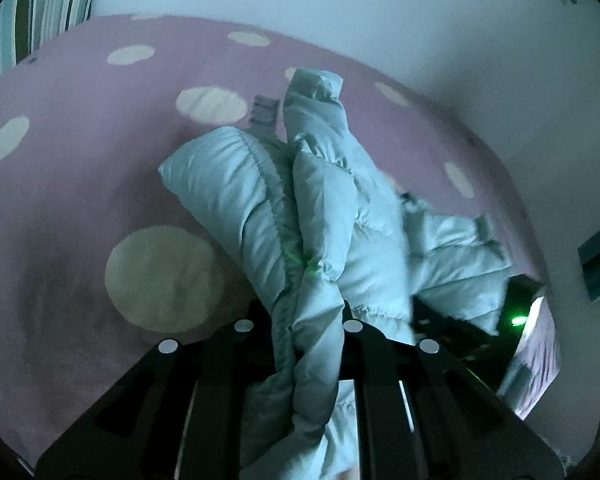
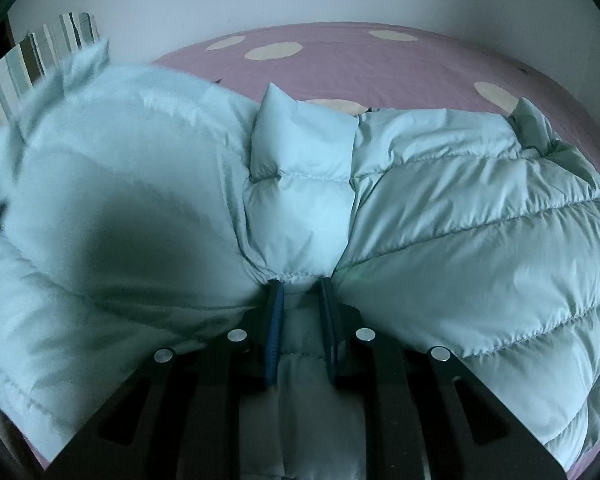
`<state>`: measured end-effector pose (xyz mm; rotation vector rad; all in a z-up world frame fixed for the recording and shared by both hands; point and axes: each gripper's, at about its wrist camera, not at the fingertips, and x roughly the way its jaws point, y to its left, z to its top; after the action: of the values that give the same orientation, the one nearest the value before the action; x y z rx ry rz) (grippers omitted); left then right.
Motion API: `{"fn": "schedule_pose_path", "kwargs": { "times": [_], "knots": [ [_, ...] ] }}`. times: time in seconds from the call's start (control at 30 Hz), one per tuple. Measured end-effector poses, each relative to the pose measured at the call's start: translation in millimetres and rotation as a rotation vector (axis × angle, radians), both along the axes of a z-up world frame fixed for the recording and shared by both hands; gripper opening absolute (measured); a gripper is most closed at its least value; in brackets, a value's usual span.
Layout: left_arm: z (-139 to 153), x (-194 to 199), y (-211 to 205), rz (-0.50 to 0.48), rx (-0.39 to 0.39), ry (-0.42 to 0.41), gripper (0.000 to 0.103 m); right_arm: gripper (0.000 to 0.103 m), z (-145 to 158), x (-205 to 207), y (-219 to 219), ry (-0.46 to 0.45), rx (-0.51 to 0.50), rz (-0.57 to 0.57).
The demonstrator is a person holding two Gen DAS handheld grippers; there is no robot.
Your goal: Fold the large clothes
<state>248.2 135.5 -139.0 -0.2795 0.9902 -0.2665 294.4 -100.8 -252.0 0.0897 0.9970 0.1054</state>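
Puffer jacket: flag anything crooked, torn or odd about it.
The puffer jacket shows no tear. It is bunched into an uneven ridge on the dotted bedspread, pinched by the left gripper and right gripper, not lying flat.

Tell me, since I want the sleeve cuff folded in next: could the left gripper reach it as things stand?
Probably not yet: the left gripper is shut on a bunched fold of the jacket, so it must let go first. The cuff itself lies uncovered.

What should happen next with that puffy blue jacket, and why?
Probably carry the left gripper across toward the other side: both it and the right gripper pinch the jacket, which is bunched, not yet folded flat on the dotted bedspread.
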Motion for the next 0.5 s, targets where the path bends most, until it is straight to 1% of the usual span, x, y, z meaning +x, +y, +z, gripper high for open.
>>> {"fn": "schedule_pose_path", "kwargs": {
  "times": [0.07, 0.17, 0.2, 0.3, 0.4, 0.5],
  "knots": [
    [15.7, -4.1, -12.8, 0.001, 0.013, -0.021, 0.011, 0.018, 4.5, -1.1, -1.6, -0.005, 0.008, 0.007],
    [36.2, -9.1, -31.6, -0.015, 0.030, -0.055, 0.011, 0.018, 17.9, -7.2, -15.7, 0.001, 0.048, 0.000],
    [41.4, -10.7, -39.7, -0.021, 0.036, -0.065, 0.011, 0.020, 22.8, -10.8, -21.4, -0.005, 0.051, -0.007],
    [56.7, -14.5, -69.2, -0.045, 0.071, -0.096, 0.011, 0.020, 39.1, -26.7, -43.7, -0.046, 0.048, -0.035],
    [63.0, -18.3, -94.9, -0.068, 0.099, -0.116, 0.011, 0.022, 52.7, -47.0, -74.2, -0.080, 0.050, -0.073],
    [64.8, -24.2, -133.9, -0.119, 0.135, -0.132, 0.011, 0.022, 59.9, -68.7, -110.3, -0.097, 0.040, -0.124]
  ]
}}
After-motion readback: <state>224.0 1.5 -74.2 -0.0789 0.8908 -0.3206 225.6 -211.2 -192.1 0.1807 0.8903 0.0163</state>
